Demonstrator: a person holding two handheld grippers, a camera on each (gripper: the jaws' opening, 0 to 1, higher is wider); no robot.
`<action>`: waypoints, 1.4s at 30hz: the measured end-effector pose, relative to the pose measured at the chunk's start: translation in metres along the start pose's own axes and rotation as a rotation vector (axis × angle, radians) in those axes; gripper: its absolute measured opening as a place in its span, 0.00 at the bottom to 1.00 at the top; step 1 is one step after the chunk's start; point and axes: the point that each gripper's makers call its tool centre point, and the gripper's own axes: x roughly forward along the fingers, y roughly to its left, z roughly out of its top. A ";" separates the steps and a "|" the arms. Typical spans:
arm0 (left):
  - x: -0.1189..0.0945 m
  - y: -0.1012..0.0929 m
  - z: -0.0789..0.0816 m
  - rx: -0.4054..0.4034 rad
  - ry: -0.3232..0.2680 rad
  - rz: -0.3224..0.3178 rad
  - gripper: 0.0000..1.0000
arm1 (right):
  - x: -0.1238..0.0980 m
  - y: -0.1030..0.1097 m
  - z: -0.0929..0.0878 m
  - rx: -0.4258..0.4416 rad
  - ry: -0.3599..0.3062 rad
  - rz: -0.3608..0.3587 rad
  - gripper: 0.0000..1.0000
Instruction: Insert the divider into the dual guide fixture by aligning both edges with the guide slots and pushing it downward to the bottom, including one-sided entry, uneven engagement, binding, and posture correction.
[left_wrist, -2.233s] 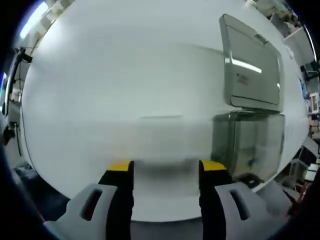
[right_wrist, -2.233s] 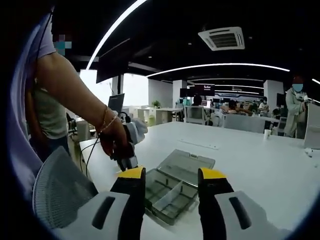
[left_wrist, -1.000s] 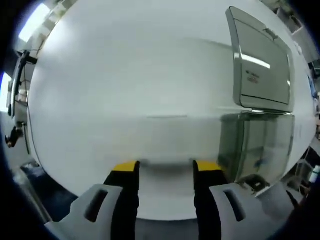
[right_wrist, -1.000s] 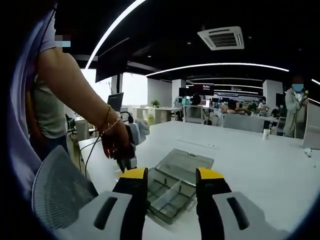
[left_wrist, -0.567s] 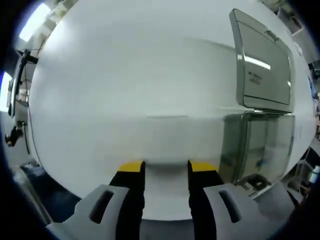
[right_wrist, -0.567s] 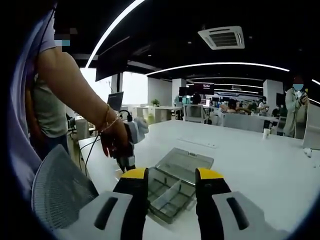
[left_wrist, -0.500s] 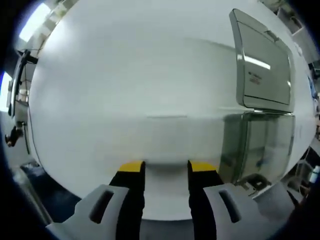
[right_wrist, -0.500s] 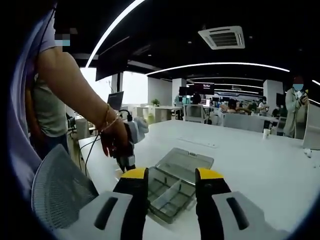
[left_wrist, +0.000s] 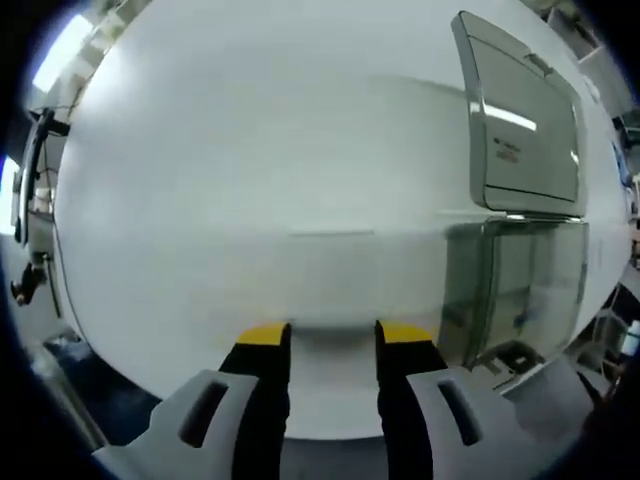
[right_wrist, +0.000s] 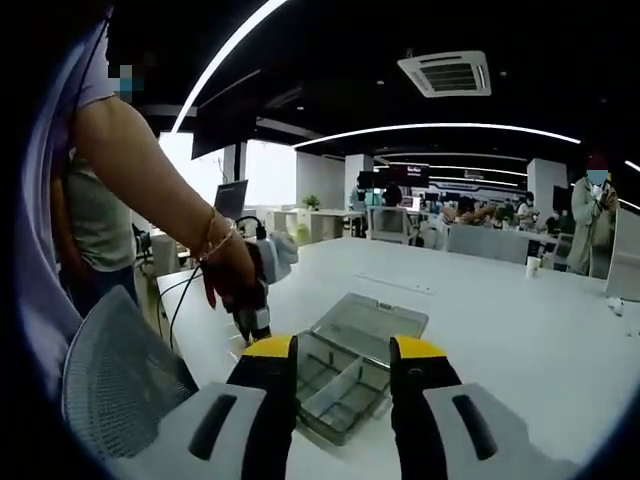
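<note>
A clear plastic box (right_wrist: 345, 372) sits on a big white table (right_wrist: 500, 330). This box is the guide fixture. Its lid (right_wrist: 377, 321) is flipped open and lies flat on the table, on the far side of the box in the right gripper view. Inside the box there are thin clear walls that split it into small rooms.

In the right gripper view, the right gripper (right_wrist: 342, 360) is low and close to the box. Its two yellow-tipped jaws stand apart, one on each side of the box as the view shows it. There is nothing between them but the box farther off. They do not touch the box.

Just beside the box is a person's hand (right_wrist: 228, 275). It holds the left gripper (right_wrist: 258, 318), which points down at the table right by the near corner of the box.

In the left gripper view, the left gripper (left_wrist: 331, 335) looks down at the bare white table top (left_wrist: 250, 160). Its jaws are apart with a gap between them, and nothing is held in the gap. The box (left_wrist: 510, 295) is off to the side of the jaws here, and its open lid (left_wrist: 520, 120) lies past it.

I cannot pick out a loose divider anywhere near the box.

Far beyond the box is a big office with desks and a few people (right_wrist: 590, 215).
</note>
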 end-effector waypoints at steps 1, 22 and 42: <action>0.000 0.000 0.000 -0.004 -0.001 -0.004 0.31 | 0.000 0.000 -0.001 -0.002 0.003 0.000 0.33; -0.001 -0.001 -0.001 -0.056 -0.016 -0.060 0.31 | -0.001 0.001 -0.003 -0.008 0.011 0.002 0.32; -0.003 -0.003 0.002 -0.102 -0.040 -0.116 0.30 | 0.000 0.001 -0.004 -0.016 0.016 0.004 0.32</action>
